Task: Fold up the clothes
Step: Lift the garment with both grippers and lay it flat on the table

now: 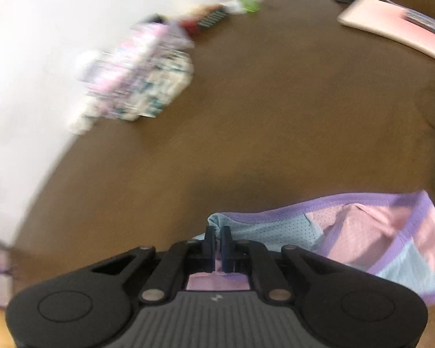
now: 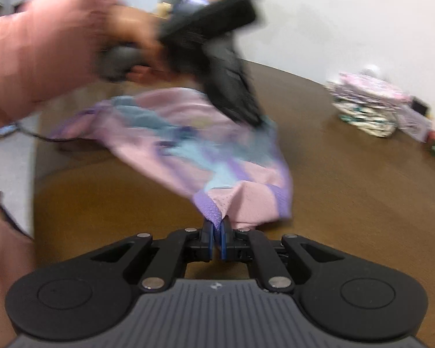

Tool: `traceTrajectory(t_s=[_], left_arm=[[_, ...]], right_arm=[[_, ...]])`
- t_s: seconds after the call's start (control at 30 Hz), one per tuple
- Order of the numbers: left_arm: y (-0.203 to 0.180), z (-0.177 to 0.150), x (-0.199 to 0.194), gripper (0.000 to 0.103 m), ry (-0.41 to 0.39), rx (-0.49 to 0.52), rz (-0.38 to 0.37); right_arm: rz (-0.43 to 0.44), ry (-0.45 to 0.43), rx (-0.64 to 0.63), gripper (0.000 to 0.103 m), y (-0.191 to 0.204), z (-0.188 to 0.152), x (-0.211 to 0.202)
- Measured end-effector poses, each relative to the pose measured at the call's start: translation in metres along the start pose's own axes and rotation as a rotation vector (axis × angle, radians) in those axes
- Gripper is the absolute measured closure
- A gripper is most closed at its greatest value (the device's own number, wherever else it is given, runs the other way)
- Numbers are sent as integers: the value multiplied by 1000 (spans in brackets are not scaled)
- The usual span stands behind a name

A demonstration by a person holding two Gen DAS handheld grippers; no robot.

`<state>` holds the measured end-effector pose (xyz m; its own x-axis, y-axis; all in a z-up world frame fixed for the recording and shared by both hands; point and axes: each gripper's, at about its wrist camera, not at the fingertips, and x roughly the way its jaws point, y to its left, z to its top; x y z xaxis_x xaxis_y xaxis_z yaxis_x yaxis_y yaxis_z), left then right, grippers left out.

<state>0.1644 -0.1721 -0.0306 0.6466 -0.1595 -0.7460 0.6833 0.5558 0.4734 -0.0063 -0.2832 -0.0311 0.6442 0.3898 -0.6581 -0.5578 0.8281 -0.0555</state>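
A pink, light-blue and purple mesh garment (image 2: 188, 142) hangs bunched between both grippers above the brown table (image 2: 348, 188). My left gripper (image 1: 217, 232) is shut on a light-blue corner of the garment (image 1: 348, 232), which trails off to its right. My right gripper (image 2: 217, 227) is shut on the purple-trimmed hem. In the right wrist view the left gripper (image 2: 255, 120) shows as a blurred black tool in a hand with a pink sleeve (image 2: 43, 52), its tip at the far edge of the cloth.
A stack of folded patterned clothes (image 1: 142, 78) lies by the wall, seen again as a folded stack (image 2: 371, 107). A pink laptop (image 1: 391, 26) and cables lie at the far right of the table. Small boxes (image 1: 208, 17) sit along the wall.
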Motion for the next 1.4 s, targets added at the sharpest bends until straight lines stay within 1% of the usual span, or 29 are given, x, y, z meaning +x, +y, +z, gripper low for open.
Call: traceTrajectory(t_s=[0.07, 0.13, 0.2, 0.3, 0.33, 0.37, 0.4, 0.43, 0.5, 0.57, 0.63, 0.67, 0.73, 0.8, 0.87, 0.93, 1.0, 1.03, 1.07, 1.17, 1.23, 1.33, 1.37, 1.4], left_arm=[[19, 7, -12, 101, -34, -101, 133], [45, 17, -31, 101, -86, -227, 256], [76, 29, -61, 101, -172, -358, 369], [122, 42, -138, 101, -393, -535, 565], [134, 43, -167, 101, -476, -585, 613], [144, 41, -198, 101, -563, -628, 650], [154, 40, -228, 101, -650, -670, 686], [159, 39, -253, 101, -705, -694, 707], [154, 34, -285, 101, -761, -672, 738], [136, 25, -296, 101, -782, -633, 775], [113, 9, -296, 101, -780, -589, 804], [100, 0, -291, 101, -769, -574, 804], [73, -24, -270, 101, -710, -563, 736], [42, -54, -241, 101, -626, -572, 629], [12, -85, -212, 101, -534, -589, 515], [-16, -116, -185, 101, -436, -616, 403], [-37, -140, -162, 101, -349, -652, 310], [-44, -152, -153, 101, -312, -664, 271], [-51, -160, -147, 101, -286, -664, 250], [-64, -171, -140, 101, -242, -643, 230], [-70, -175, -138, 100, -207, -630, 194], [-80, -179, -138, 90, -146, -589, 130], [-82, -181, -139, 84, -128, -575, 110], [-83, -183, -140, 81, -123, -555, 93]], right_arm=[[-105, 13, 18, 100, -32, 31, 7], [-210, 11, 32, 101, -63, 69, 11], [-314, -47, 2, 101, -82, 121, 4], [-508, -230, -106, 101, -85, 211, -31], [-563, -316, -124, 101, -83, 242, -52], [-599, -393, -128, 101, -80, 265, -71], [-626, -465, -131, 101, -76, 286, -90], [-626, -517, -127, 101, -72, 299, -105], [-614, -590, -131, 101, -61, 312, -127], [-591, -635, -161, 101, -48, 305, -138], [-550, -647, -189, 101, -35, 283, -140], [-532, -641, -204, 101, -30, 269, -137], [-490, -587, -241, 101, -18, 230, -122], [-448, -498, -283, 101, -8, 189, -101], [-396, -385, -306, 101, 4, 140, -76], [-346, -278, -295, 101, 14, 94, -54], [-293, -197, -254, 101, 22, 59, -39], [-279, -174, -238, 101, 27, 47, -36], [-268, -162, -220, 101, 28, 37, -34], [-228, -121, -146, 101, 29, 12, -36], [-211, -103, -110, 101, 28, 6, -41], [-183, -91, -86, 101, 37, -14, -46], [-174, -90, -86, 101, 40, -21, -46], [-169, -91, -91, 101, 41, -25, -47]])
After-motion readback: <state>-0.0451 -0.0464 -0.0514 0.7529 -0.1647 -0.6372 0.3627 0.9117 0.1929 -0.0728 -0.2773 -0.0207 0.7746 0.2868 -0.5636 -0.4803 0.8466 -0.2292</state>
